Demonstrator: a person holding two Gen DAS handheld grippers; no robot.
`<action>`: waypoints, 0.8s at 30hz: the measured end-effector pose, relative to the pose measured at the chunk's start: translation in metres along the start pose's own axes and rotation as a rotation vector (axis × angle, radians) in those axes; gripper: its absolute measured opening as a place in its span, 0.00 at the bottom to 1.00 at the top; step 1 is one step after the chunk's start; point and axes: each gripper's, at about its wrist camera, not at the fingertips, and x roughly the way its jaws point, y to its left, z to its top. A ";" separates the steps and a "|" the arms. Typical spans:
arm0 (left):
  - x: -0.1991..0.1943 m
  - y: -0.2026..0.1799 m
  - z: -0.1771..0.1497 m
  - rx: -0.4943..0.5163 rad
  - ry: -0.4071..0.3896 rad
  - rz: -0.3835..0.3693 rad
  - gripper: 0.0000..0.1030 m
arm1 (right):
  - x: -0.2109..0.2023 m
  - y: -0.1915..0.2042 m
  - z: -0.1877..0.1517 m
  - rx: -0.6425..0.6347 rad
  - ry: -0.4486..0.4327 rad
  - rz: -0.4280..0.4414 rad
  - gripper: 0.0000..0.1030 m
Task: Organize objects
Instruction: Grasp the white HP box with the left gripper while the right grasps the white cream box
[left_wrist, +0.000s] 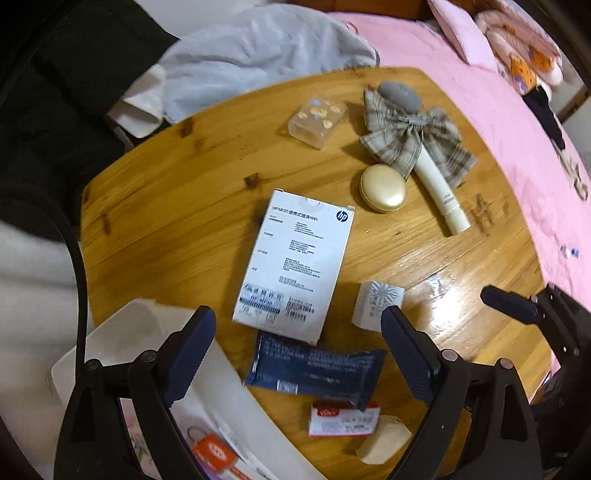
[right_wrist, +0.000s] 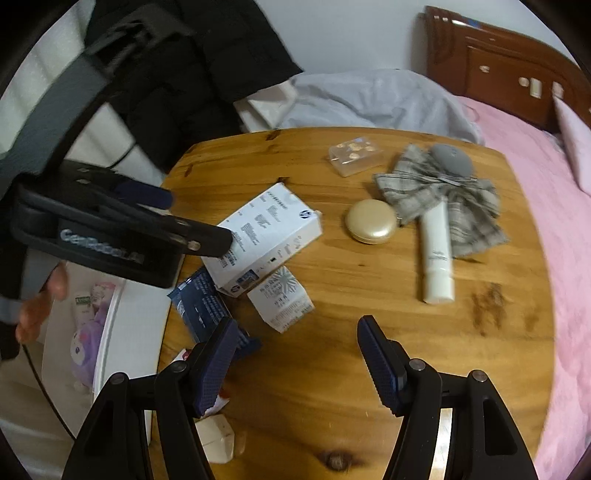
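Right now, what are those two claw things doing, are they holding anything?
Left gripper: fingers open, holding nothing, above the dark blue packet.
Right gripper: fingers open, holding nothing, over bare table.

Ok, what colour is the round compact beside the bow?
Pale gold compact; clearest in the left wrist view.

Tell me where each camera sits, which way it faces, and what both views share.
Left wrist: on the left tool, aimed steeply down at the wooden table; its own open fingers and the right tool's tip show.
Right wrist: on the right tool, tilted down across the table; its open fingers, the left tool and a hand show.
Shared: white HP box, gold compact, plaid bow.
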 end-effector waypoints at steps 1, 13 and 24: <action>0.006 0.000 0.003 0.007 0.014 -0.004 0.92 | 0.005 -0.001 0.000 -0.010 0.002 0.006 0.66; 0.058 0.004 0.028 0.036 0.110 0.025 0.93 | 0.042 0.011 0.002 -0.156 0.001 0.050 0.66; 0.086 -0.009 0.033 0.098 0.174 0.021 0.95 | 0.057 0.014 0.000 -0.203 -0.006 0.049 0.64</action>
